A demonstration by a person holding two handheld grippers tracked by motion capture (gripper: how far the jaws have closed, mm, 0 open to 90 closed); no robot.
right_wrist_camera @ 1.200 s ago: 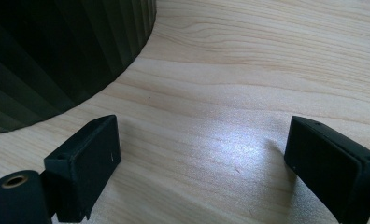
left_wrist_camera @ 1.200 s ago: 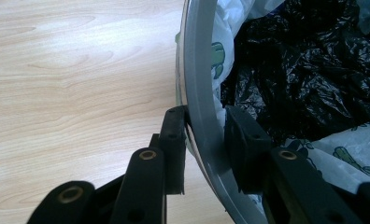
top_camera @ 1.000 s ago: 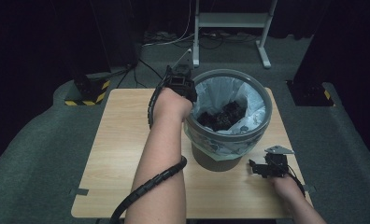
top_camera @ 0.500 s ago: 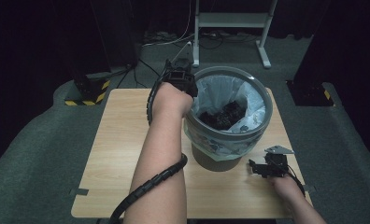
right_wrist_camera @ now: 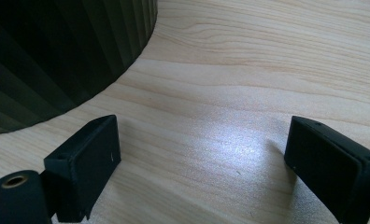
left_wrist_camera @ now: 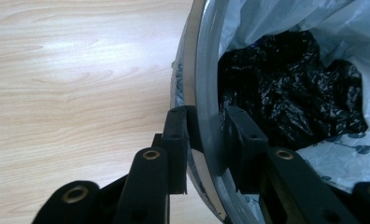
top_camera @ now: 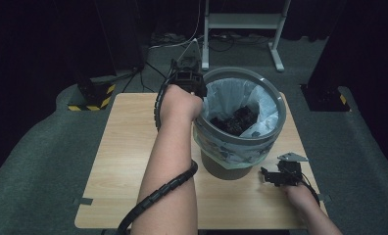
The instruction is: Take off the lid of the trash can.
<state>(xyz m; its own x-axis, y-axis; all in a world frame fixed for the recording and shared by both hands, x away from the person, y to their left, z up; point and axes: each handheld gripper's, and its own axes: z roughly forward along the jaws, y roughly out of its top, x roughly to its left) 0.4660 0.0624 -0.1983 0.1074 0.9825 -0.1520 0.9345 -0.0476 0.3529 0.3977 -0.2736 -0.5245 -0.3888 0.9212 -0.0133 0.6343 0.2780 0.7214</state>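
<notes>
Setting: a light wooden table on grey carpet, seen from above; a person's forearms enter from the bottom edge of the high view.
Bin: a grey round bin stands on the right half of the table, lined with a pale, translucent plastic liner whose edge folds over the rim.
Bin contents: crumpled black plastic lies in the bottom of the liner.
Left gripper: the left gripper sits at the bin's far-left rim; in the left gripper view its jaws straddle the grey rim, one outside the wall, one inside over the liner.
Left jaw state: narrow, clamped on the rim; the jaws have just been closing, with the rim between them.
Left arm: the left forearm stretches across the table's middle, a ribbed black cable coiling along it.
Right gripper: the right gripper rests low at the table's near-right corner, just beside the bin's base.
Right jaw state: wide apart; between them shows bare wood, no object.
Bin base: the dark ribbed lower wall of the bin stands to the upper left of the right gripper view, apart from both jaws.
Background: a white metal stand beyond the table.
</notes>
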